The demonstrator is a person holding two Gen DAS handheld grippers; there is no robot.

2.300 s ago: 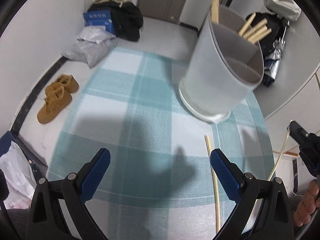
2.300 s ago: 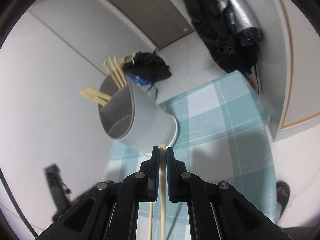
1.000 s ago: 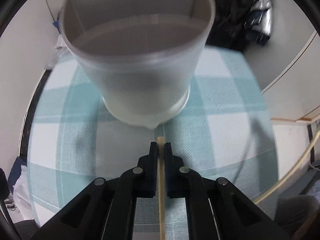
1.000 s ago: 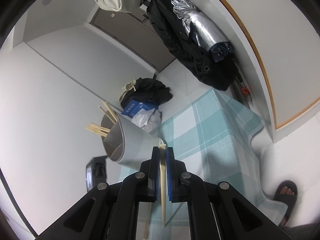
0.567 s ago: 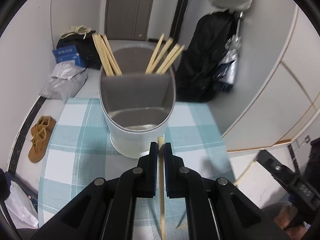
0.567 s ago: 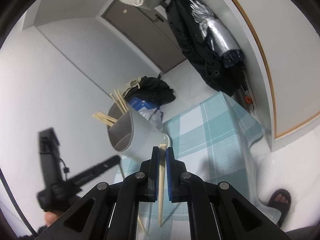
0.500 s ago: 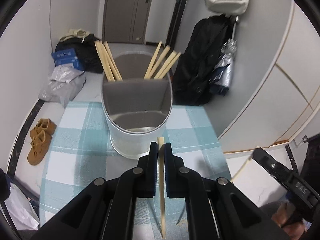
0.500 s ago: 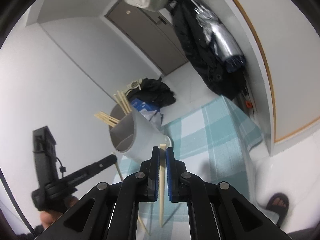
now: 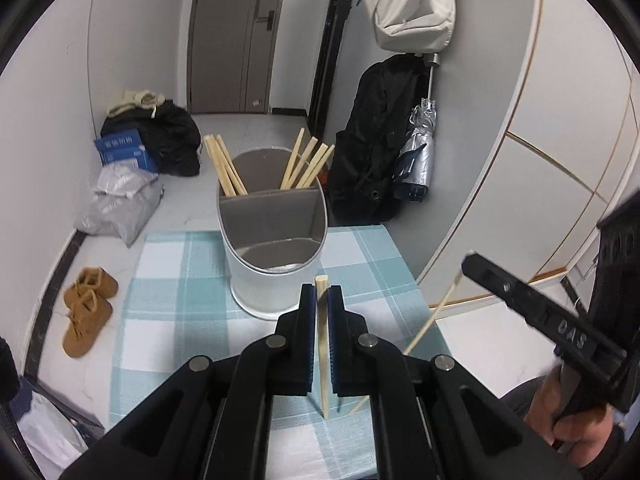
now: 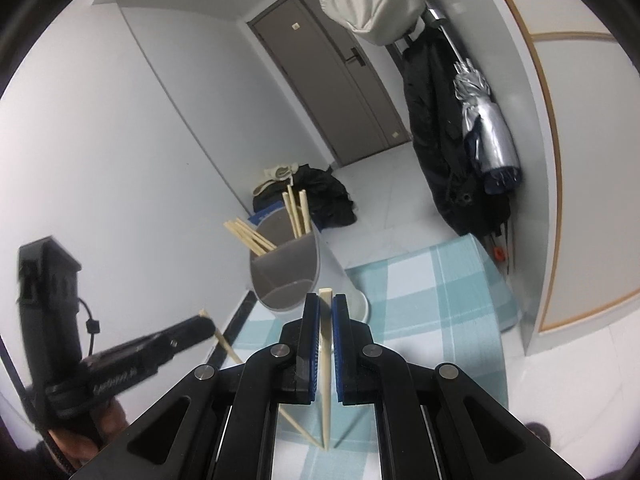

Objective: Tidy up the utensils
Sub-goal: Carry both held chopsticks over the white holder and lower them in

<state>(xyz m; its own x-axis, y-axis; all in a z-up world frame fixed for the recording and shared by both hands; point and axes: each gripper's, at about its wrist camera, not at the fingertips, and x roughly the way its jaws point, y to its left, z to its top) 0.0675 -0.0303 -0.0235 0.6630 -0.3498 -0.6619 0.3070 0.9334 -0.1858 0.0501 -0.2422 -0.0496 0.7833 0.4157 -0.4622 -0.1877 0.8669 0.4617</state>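
A white divided utensil holder (image 9: 260,284) stands on the teal checked tablecloth (image 9: 180,280). Both of its back compartments hold several wooden chopsticks (image 9: 224,172); the front one looks empty. My left gripper (image 9: 321,292) is shut on a chopstick (image 9: 323,360) that hangs tip down, just short of the holder's front rim. My right gripper (image 10: 326,300) is shut on another chopstick (image 10: 326,380), also tip down, with the holder (image 10: 286,258) ahead of it. Each gripper shows in the other's view: the right one (image 9: 468,260) at the right, the left one (image 10: 204,326) at the left.
The table ends just behind the holder, and the floor lies below. Brown shoes (image 9: 86,304), a grey plastic bag (image 9: 120,204) and a dark heap of clothes (image 9: 160,136) lie left. A black backpack (image 9: 376,148) and a silver umbrella (image 9: 416,160) stand right.
Both grippers rose off the table, each with its chopstick. The left one pulled up and back from the holder's wall and now looks down into it. The right one rolled.
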